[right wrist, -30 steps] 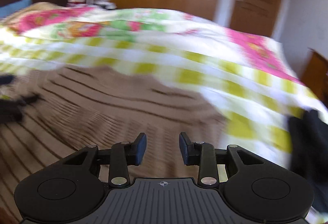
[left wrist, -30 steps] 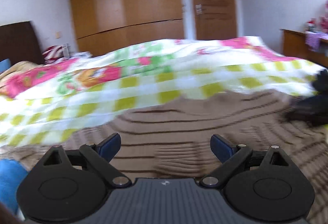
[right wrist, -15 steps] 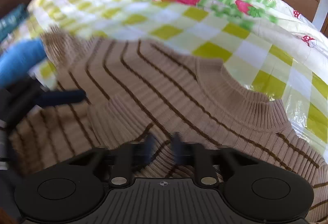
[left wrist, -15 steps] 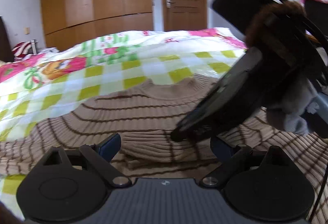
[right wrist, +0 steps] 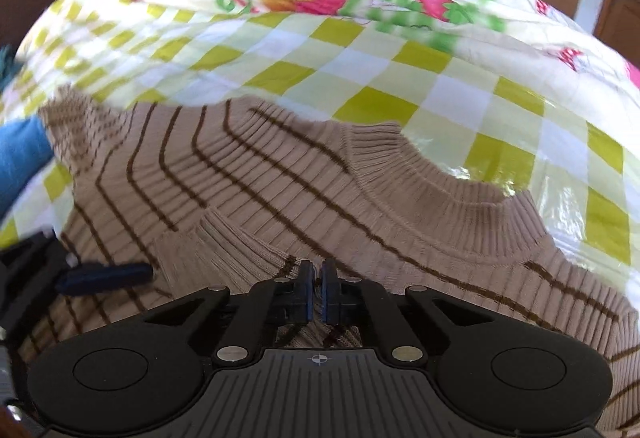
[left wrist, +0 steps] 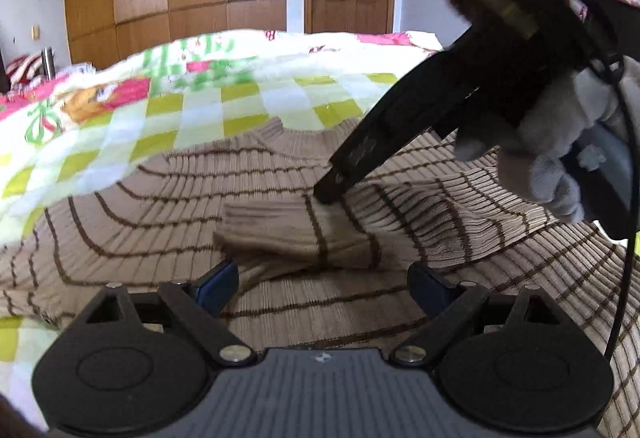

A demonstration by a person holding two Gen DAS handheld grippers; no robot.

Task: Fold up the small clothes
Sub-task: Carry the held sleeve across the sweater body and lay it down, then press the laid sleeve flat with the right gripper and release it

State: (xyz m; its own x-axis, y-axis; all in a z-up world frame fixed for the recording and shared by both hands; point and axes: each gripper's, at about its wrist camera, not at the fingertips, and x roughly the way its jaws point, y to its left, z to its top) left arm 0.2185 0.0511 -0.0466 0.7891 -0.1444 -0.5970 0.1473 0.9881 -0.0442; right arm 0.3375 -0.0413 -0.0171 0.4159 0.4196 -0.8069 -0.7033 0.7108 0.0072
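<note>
A: Between the jaws of the right gripper (right wrist: 316, 290) sits a pinch of ribbed knit. They are closed down to a sliver on the sleeve (left wrist: 296, 234) of the tan striped sweater (right wrist: 360, 205), a little way back from its cuff.

B: And the left gripper (left wrist: 322, 286)?

A: Its jaws stand wide apart with nothing between them. They hover just above the sweater's body, and the folded-in sleeve end lies right ahead of them, near but not touching.

B: What could go wrong from here?

A: The right jaws may have caught only the top layer of the sleeve, or the sleeve plus the body panel under it. From these views I cannot tell how deep the bite goes. If the panel is caught too, lifting would drag the whole front and ruck the fold.

B: Anything else?

A: The knit is stretchy and heavy. A thin pinch could slip out under its own weight once raised. Also, the two grippers are close together: the right one reaches down just beyond the left jaws, so closing in on the same spot risks a knock.

B: Where does the sweater lie overall?

A: Spread flat on the bed, on the checked quilt (right wrist: 360, 69). Its collar (right wrist: 432, 189) is beyond the right jaws and slightly to their right; the body runs out to both sides and under both grippers.
</note>
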